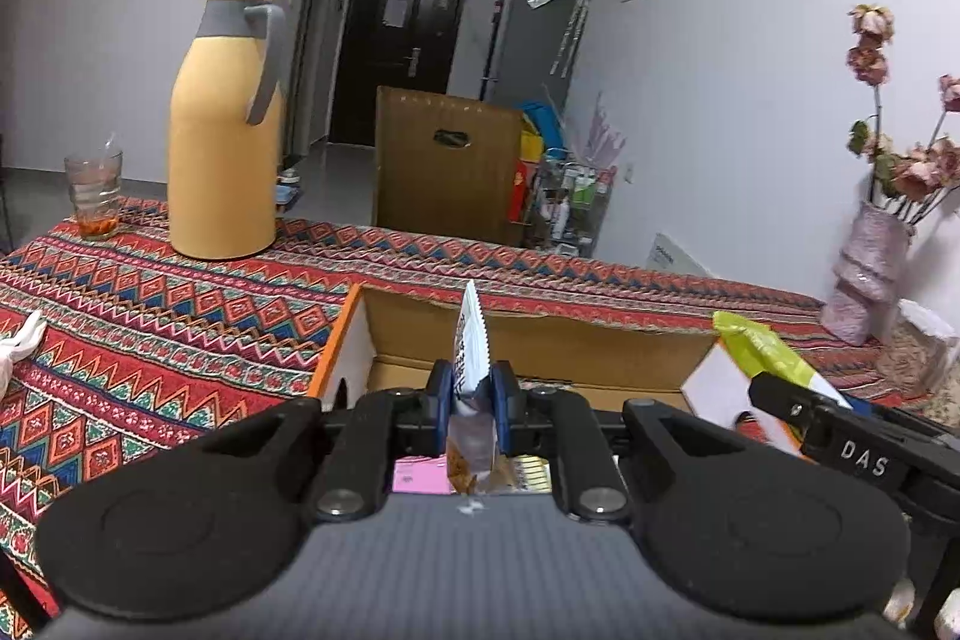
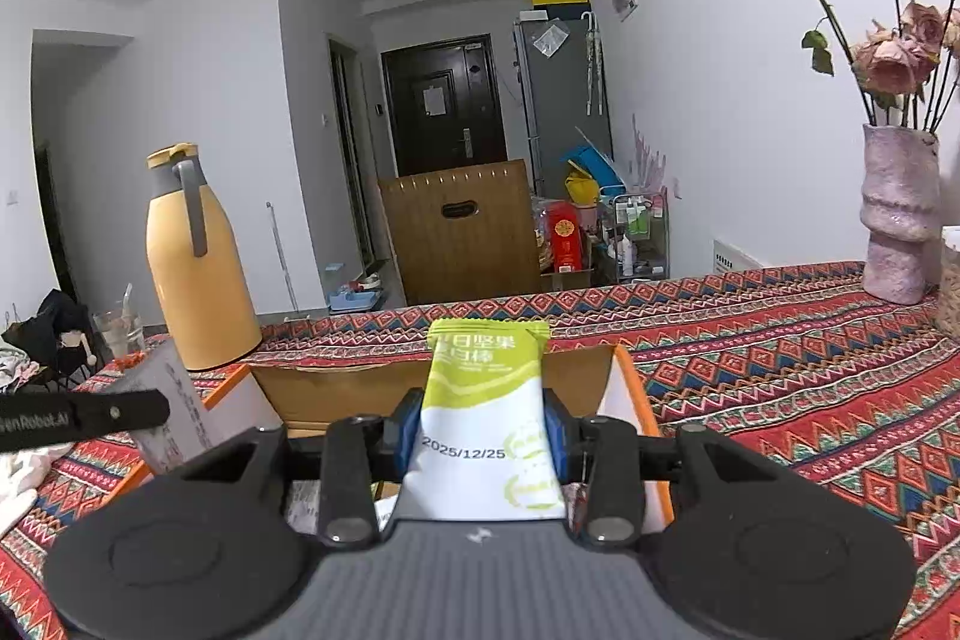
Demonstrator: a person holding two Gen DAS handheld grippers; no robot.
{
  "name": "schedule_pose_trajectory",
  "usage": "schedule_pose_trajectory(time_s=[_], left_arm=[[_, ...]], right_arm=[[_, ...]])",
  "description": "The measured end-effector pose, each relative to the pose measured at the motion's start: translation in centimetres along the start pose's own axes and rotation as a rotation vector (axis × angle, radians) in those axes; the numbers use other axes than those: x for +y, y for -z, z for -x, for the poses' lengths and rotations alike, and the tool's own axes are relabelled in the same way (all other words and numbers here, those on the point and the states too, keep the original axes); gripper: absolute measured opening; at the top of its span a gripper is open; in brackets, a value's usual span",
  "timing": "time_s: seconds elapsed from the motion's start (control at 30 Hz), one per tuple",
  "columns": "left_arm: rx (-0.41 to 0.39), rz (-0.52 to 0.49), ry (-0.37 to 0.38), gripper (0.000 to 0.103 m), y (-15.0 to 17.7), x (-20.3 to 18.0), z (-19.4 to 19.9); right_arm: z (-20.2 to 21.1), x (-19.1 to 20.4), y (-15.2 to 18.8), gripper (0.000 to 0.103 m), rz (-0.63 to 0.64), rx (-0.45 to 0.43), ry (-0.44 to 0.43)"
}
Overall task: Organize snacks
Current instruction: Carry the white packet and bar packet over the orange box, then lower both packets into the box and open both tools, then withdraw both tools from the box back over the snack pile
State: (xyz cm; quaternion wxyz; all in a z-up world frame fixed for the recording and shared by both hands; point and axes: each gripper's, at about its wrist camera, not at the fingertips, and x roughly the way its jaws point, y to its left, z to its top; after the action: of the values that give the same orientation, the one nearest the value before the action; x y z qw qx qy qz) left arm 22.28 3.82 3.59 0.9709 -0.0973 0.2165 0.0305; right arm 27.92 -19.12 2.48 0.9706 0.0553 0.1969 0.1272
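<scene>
A red, zigzag-patterned woven tablecloth [image 2: 780,340] fills the middle of both views, white walls and a dark door behind. At lower centre sits an open orange-edged cardboard box [image 1: 540,334]. The left gripper [image 1: 474,400] pinches a thin, crinkly silver-white snack packet [image 1: 471,352] edge-on above the box. The right gripper [image 2: 483,436], closed too, clamps a glossy green-and-white nut bar wrapper [image 2: 486,400] flat-faced over the box's right end. To my eye, both packets should be lowered well inside before the grip is eased, since the slick, limp film could slide or flop over the rim. A tall matte yellow thermos jug [image 1: 225,130] stands upper left.
</scene>
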Motion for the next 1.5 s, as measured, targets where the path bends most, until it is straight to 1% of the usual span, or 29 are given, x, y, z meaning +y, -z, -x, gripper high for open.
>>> schedule_pose_trajectory(time_s=[0.13,0.27,0.37,0.4,0.43,0.47,0.5,0.53,0.57,0.6,0.63,0.67,1.0,1.5], left_arm=[[0.025,0.008,-0.006,0.015,0.6,0.6,-1.2],[0.038,0.011,0.004,0.015,1.0,1.0,-1.5],[0.043,0.021,0.007,0.017,1.2,1.2,-1.5],[0.046,0.023,0.014,0.021,1.3,1.3,-1.5],[0.048,0.026,0.02,0.026,1.3,1.4,-1.4],[0.048,0.028,0.019,0.043,1.4,1.3,-1.4],[0.037,0.024,0.006,0.064,1.4,1.2,-1.1],[0.025,0.019,-0.009,0.075,1.4,1.1,-0.9],[0.009,0.016,-0.025,0.09,1.5,0.9,-0.6],[-0.006,0.015,-0.034,0.099,1.5,0.8,-0.4],[-0.014,0.018,-0.039,0.103,1.4,0.8,-0.2],[-0.019,0.024,-0.042,0.103,1.4,0.8,-0.1],[-0.007,0.025,-0.062,0.103,1.7,0.8,0.2],[-0.007,0.024,-0.062,0.103,1.8,0.7,0.3]], right_arm=[[-1.2,0.1,1.0,0.038,0.013,0.029,0.004],[-1.6,0.3,1.5,0.039,0.026,0.047,0.007],[-1.6,0.2,1.7,0.041,0.025,0.059,0.004],[-1.5,0.1,1.7,0.041,0.022,0.055,0.004],[-1.3,0.1,1.7,0.05,0.018,0.051,0.001],[-1.1,-0.1,1.6,0.057,0.013,0.046,-0.002],[-0.7,-0.2,1.6,0.07,0.008,0.035,-0.004],[-0.4,-0.2,1.5,0.079,0.005,0.02,-0.004],[-0.1,-0.3,1.5,0.082,0.003,0.008,-0.005],[0.2,-0.3,1.4,0.089,0.001,-0.001,-0.006],[0.3,-0.4,1.4,0.098,-0.002,-0.007,-0.005],[0.4,-0.4,1.4,0.103,-0.004,-0.01,-0.004],[0.3,-0.5,1.5,0.103,-0.01,-0.004,0.006],[0.7,-0.6,1.6,0.103,-0.019,-0.018,0.021]])
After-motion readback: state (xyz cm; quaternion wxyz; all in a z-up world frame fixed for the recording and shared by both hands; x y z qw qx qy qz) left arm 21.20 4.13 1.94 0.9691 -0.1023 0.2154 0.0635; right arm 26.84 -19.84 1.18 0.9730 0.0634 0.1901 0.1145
